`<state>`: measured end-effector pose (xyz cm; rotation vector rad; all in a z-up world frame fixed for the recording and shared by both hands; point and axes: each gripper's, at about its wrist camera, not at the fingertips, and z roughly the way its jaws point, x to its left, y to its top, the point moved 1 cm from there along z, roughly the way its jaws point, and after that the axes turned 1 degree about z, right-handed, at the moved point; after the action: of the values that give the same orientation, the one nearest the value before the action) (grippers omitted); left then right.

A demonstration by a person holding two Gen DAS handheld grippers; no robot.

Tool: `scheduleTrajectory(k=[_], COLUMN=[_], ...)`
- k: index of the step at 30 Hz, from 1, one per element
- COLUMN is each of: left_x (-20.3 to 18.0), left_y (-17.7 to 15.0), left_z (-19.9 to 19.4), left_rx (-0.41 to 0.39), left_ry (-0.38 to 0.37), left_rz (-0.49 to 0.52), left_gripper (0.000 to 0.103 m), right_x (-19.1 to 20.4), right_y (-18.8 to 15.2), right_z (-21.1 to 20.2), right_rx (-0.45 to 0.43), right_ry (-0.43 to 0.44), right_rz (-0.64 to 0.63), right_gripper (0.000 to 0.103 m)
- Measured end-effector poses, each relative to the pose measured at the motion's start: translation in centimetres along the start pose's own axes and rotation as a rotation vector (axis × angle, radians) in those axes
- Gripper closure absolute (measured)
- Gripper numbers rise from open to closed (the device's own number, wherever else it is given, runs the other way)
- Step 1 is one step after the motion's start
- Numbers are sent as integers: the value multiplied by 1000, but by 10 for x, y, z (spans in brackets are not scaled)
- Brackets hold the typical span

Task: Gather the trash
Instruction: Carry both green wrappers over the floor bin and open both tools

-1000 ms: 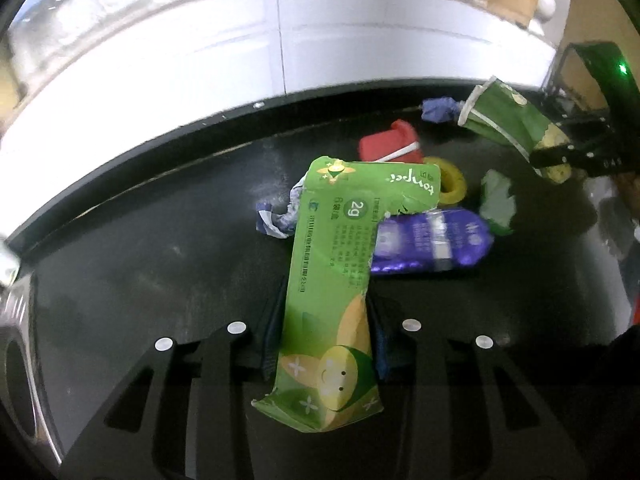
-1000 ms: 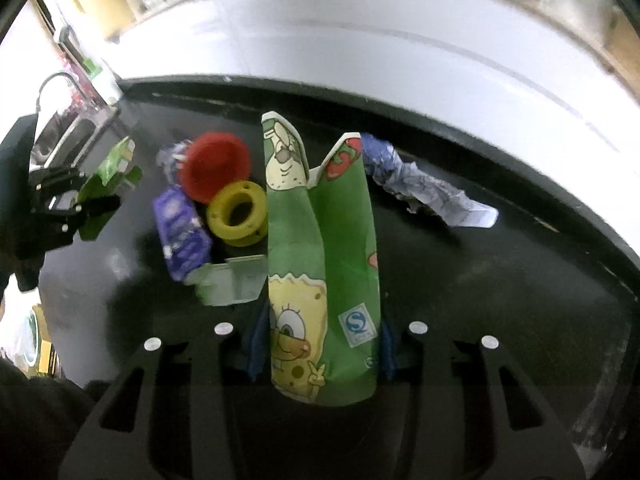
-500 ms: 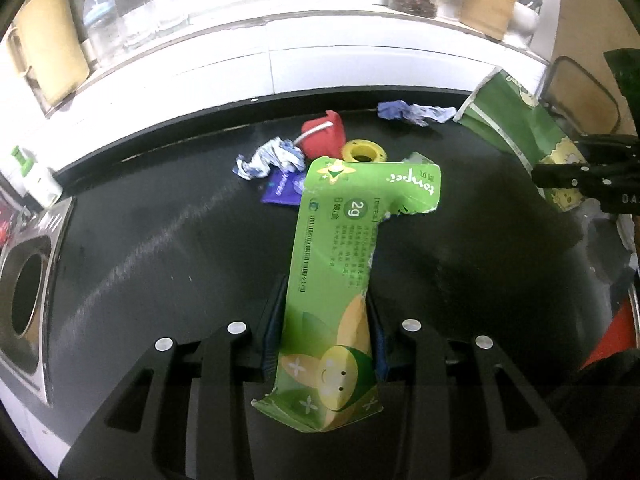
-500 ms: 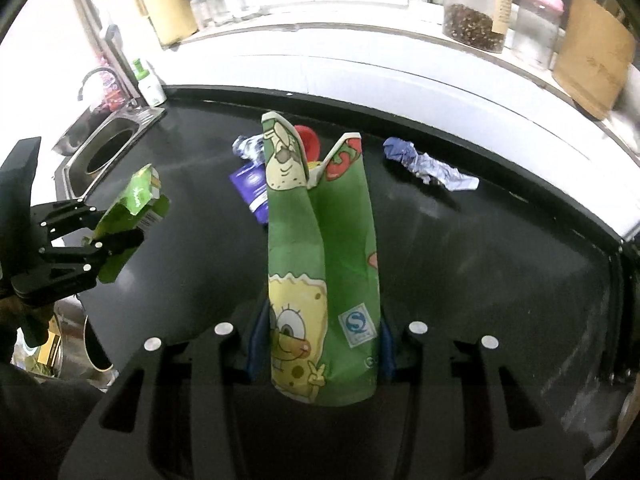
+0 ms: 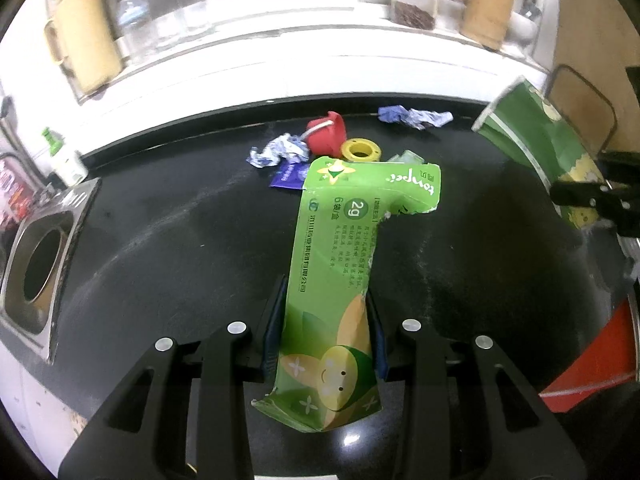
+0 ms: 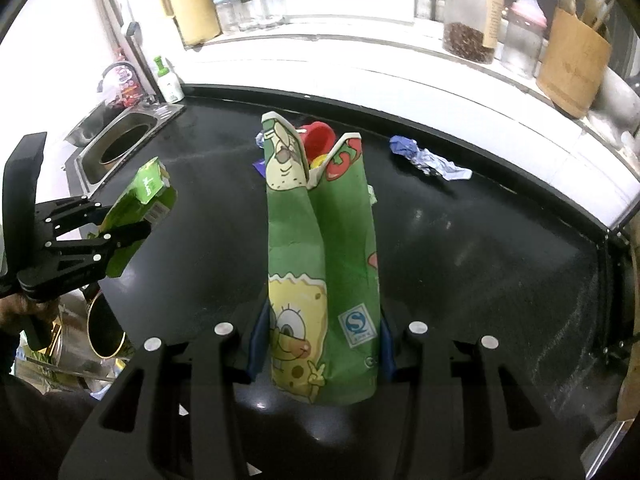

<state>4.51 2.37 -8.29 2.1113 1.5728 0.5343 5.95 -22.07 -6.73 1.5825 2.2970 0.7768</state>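
My left gripper (image 5: 325,332) is shut on a flattened green carton (image 5: 344,264) and holds it above the black counter (image 5: 160,248). My right gripper (image 6: 320,332) is shut on a crushed green SpongeBob paper cup (image 6: 320,256), also held above the counter. Each gripper shows in the other's view: the left gripper (image 6: 116,236) with the green carton (image 6: 136,208) at the left, the cup (image 5: 536,148) at the right. More trash lies at the back of the counter: a red cap (image 5: 328,136), a yellow tape ring (image 5: 360,152), crumpled wrappers (image 5: 280,154), a purple packet (image 5: 288,176) and a blue crumpled wrapper (image 6: 428,160).
A steel sink (image 6: 120,148) is set in the counter's left end. A white ledge behind holds jars (image 6: 472,16), bottles and a wooden utensil holder (image 6: 572,68). A soap bottle (image 6: 168,80) stands by the sink. A red object (image 5: 592,360) is at the counter's right.
Both grippers have pulled back and up from the trash pile, each still holding its item. The pile now looks smaller and farther away, and the sink and back ledge have come into view.
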Motion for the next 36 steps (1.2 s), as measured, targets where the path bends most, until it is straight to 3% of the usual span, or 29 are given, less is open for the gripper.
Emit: scheduleTrajectory(k=[7, 13, 20, 27, 31, 36], left_x=[38, 89, 161, 226, 256, 289], left_y=[-18, -63, -159, -283, -348, -426], left_z=[-35, -73, -112, -139, -134, -108], left_rx=[-34, -45, 15, 94, 133, 162], left_ry=[97, 222, 379, 521, 576, 581], left_rz=[-122, -241, -472, -746, -865, -1004], left_gripper=[68, 68, 68, 68, 68, 67], right_x=[51, 139, 277, 430, 506, 582], right_y=[21, 43, 47, 23, 0, -36], right_z=[-1, 19, 57, 101, 134, 182], right_rx=[-20, -9, 57, 162, 236, 349], right_ry=[61, 178, 360, 526, 590, 630], right_rz=[-97, -240, -444, -646, -729, -780], right_gripper=[60, 60, 60, 60, 60, 59])
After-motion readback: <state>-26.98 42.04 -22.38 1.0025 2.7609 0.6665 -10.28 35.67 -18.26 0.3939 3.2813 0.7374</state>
